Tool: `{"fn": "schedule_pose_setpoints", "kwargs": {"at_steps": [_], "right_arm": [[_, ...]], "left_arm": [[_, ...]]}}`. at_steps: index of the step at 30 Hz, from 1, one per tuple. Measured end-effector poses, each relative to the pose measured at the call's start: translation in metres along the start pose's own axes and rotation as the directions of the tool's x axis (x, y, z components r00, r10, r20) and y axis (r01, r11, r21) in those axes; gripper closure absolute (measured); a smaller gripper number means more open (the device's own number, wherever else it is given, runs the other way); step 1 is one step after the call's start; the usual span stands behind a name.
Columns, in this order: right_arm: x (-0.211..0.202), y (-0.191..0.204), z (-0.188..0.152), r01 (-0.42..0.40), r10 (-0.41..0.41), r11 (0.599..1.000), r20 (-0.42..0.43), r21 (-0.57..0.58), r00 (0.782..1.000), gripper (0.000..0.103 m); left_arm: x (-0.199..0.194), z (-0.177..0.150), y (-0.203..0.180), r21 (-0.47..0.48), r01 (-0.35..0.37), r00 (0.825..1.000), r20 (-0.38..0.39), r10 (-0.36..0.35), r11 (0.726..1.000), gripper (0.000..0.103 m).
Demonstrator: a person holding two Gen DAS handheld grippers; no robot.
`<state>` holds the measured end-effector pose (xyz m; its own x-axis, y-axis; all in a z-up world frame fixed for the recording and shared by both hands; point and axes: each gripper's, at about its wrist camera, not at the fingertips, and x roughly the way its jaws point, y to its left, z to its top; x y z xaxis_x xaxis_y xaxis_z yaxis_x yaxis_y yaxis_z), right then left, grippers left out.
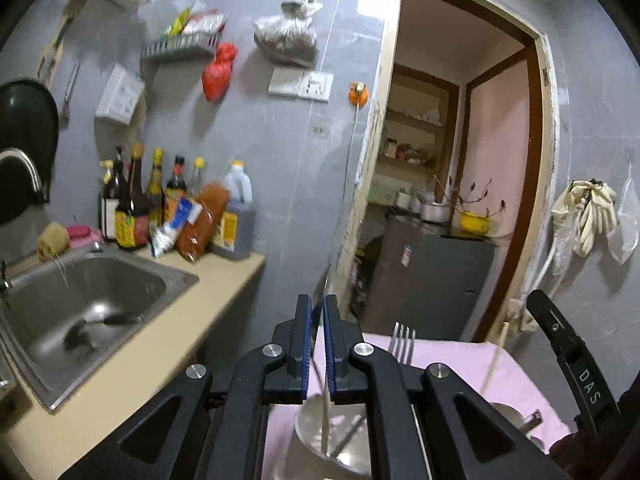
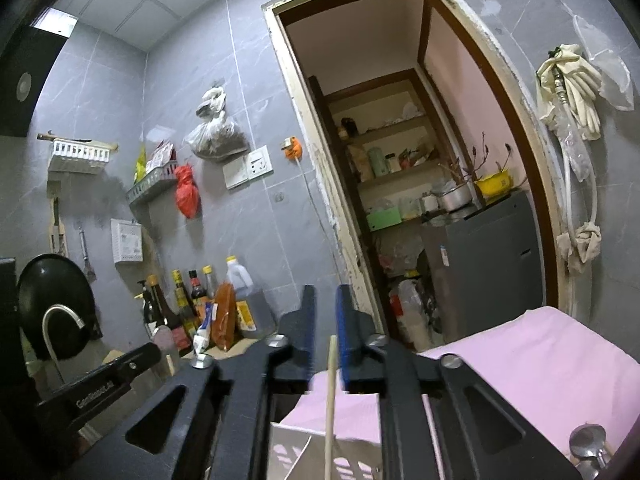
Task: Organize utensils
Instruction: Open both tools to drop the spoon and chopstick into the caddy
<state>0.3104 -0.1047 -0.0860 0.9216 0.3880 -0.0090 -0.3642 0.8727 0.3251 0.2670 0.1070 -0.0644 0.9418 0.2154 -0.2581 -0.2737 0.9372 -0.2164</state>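
My left gripper [image 1: 318,312] is shut on a thin steel knife [image 1: 325,360] that stands upright, its lower end in a round steel cup [image 1: 320,432] on the pink cloth [image 1: 460,364]. A fork [image 1: 403,342] stands tines-up just right of it. My right gripper [image 2: 326,304] holds its jaws slightly apart; a pale wooden chopstick [image 2: 330,400] stands between them, leaning by the right pad, rising from a white slotted basket [image 2: 320,456]. Whether it is clamped is unclear. Spoon bowls [image 2: 586,442] lie at the lower right of the right wrist view.
A steel sink [image 1: 80,304] with a utensil in it sits left in a beige counter [image 1: 168,344]. Sauce bottles [image 1: 160,204] line the wall. A doorway [image 1: 452,184] opens ahead onto a grey cabinet [image 1: 432,280]. The other gripper shows at each view's edge [image 1: 576,360].
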Motion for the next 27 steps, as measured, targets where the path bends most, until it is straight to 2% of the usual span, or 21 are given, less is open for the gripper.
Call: {"fn": "schedule_pose_setpoints", "kwargs": {"at_steps": [1,2,4,5,6,10,14,16,18,23,25,27], "right_arm": [[-0.001,0.000,0.000,-0.001,0.001,1.000,-0.004,0.003,1.000,0.077],[-0.005,-0.002,0.002,-0.005,0.005,1.000,-0.009,0.015,1.000,0.075],[-0.010,-0.004,0.005,-0.003,0.003,1.000,-0.009,0.017,1.000,0.075],[-0.013,-0.005,0.009,-0.007,0.007,1.000,-0.013,0.014,1.000,0.075],[-0.015,-0.005,0.012,-0.007,0.007,1.000,-0.017,0.009,1.000,0.074],[-0.026,-0.013,0.027,-0.002,0.002,1.000,-0.034,0.004,0.999,0.049],[-0.037,-0.024,0.046,0.022,-0.024,0.999,-0.056,-0.025,0.998,0.037],[-0.044,-0.032,0.055,0.034,-0.036,0.999,-0.062,-0.033,0.997,0.032],[-0.050,-0.039,0.064,0.045,-0.049,0.998,-0.066,-0.049,0.997,0.027],[-0.073,-0.064,0.086,0.066,-0.074,0.993,-0.083,-0.100,0.994,0.008],[-0.080,-0.074,0.092,0.081,-0.091,0.991,-0.088,-0.110,0.992,0.003],[-0.090,-0.089,0.097,0.099,-0.111,0.987,-0.095,-0.123,0.989,0.001]], "left_arm": [[-0.001,0.001,0.002,-0.012,0.011,1.000,-0.006,-0.011,1.000,0.095],[-0.001,0.003,0.002,-0.017,0.017,1.000,-0.012,-0.017,1.000,0.091],[-0.005,0.005,0.004,-0.032,0.033,0.999,-0.015,-0.034,0.999,0.079],[-0.007,0.006,0.004,-0.037,0.038,0.999,-0.017,-0.039,0.999,0.069],[-0.009,0.008,0.005,-0.045,0.038,0.999,-0.019,-0.039,0.998,0.066],[-0.017,0.015,-0.002,-0.036,0.036,0.999,-0.028,-0.037,0.999,0.063],[-0.032,0.024,-0.019,-0.025,0.065,0.998,-0.017,-0.065,0.998,0.038],[-0.039,0.028,-0.031,-0.019,0.079,0.997,-0.009,-0.079,0.997,0.031],[-0.046,0.031,-0.043,-0.008,0.092,0.996,-0.004,-0.092,0.996,0.019],[-0.062,0.031,-0.076,0.038,0.113,0.994,-0.001,-0.113,0.993,0.005],[-0.067,0.027,-0.090,0.057,0.119,0.993,-0.005,-0.119,0.991,0.004],[-0.072,0.021,-0.104,0.078,0.127,0.992,-0.011,-0.127,0.989,0.002]]}}
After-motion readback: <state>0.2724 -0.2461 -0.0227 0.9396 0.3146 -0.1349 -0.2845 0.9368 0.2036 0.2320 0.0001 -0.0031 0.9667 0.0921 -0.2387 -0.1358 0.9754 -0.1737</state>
